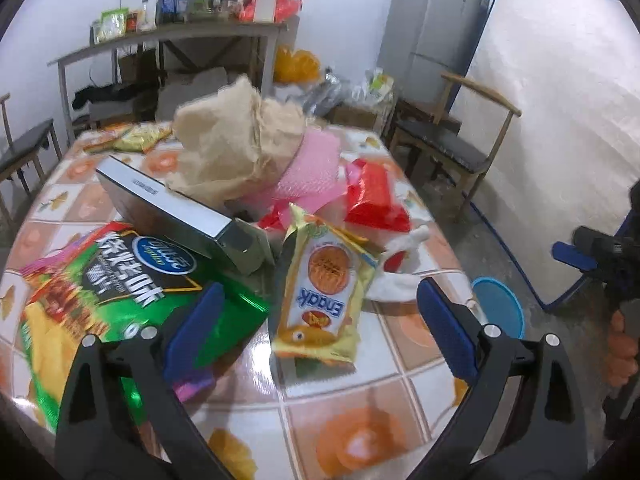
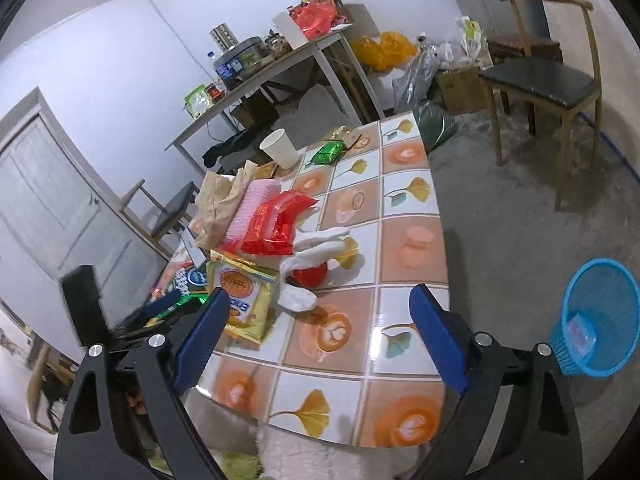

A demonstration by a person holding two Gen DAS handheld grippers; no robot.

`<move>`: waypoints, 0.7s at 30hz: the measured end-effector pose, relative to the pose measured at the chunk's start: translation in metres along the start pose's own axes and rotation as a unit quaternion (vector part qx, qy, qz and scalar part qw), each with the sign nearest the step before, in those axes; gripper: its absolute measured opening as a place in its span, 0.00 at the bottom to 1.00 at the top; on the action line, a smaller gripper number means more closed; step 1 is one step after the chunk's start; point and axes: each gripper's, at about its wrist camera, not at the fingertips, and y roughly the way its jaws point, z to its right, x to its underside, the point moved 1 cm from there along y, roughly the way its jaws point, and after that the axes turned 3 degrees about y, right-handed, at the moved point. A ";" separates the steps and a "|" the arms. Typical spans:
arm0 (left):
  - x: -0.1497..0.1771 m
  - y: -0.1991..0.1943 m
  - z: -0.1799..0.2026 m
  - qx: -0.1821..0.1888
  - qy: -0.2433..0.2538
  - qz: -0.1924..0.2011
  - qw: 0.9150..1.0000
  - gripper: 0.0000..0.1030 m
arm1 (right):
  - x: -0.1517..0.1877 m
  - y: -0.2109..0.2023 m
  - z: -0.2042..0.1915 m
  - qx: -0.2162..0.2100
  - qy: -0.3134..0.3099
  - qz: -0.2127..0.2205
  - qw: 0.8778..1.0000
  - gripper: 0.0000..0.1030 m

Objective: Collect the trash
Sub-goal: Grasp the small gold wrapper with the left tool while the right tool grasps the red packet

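Trash is piled on the tile-patterned table (image 2: 412, 240). A yellow snack packet (image 1: 324, 292) lies flat between the wide-apart fingers of my left gripper (image 1: 320, 328), which is open and presses on nothing. A green chip bag (image 1: 120, 292) lies under its left finger. Behind are a grey box (image 1: 168, 208), crumpled brown paper (image 1: 232, 144), pink bubble wrap (image 1: 312, 168), a red wrapper (image 1: 372, 196) and white tissue (image 1: 400, 272). My right gripper (image 2: 320, 336) is open over bare tiles near the table's front edge. The blue wastebasket (image 2: 592, 280) stands on the floor at the right.
A paper cup (image 2: 280, 148) and a green packet (image 2: 328, 152) sit at the table's far end. A wooden chair (image 2: 540, 80) stands on the concrete floor beyond. A cluttered side table (image 2: 256, 76), a fridge (image 1: 432, 28) and a mattress (image 1: 560, 112) line the walls.
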 end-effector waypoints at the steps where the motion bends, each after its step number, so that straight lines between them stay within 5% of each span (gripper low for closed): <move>1: -0.001 0.009 -0.003 0.008 -0.005 -0.014 1.000 0.82 | -0.001 0.002 -0.001 -0.002 0.004 -0.002 1.000 0.86; 7: -0.001 0.035 -0.017 0.015 -0.035 -0.060 0.997 0.51 | -0.009 0.019 -0.017 -0.014 -0.002 -0.017 1.000 0.85; 14: 0.000 0.035 -0.010 0.009 -0.005 -0.062 0.998 0.18 | -0.038 0.051 -0.039 -0.029 -0.012 -0.037 0.999 0.85; 21: 0.006 0.020 -0.007 0.023 -0.001 -0.048 0.999 0.03 | -0.068 0.106 -0.054 -0.032 0.011 -0.088 0.996 0.85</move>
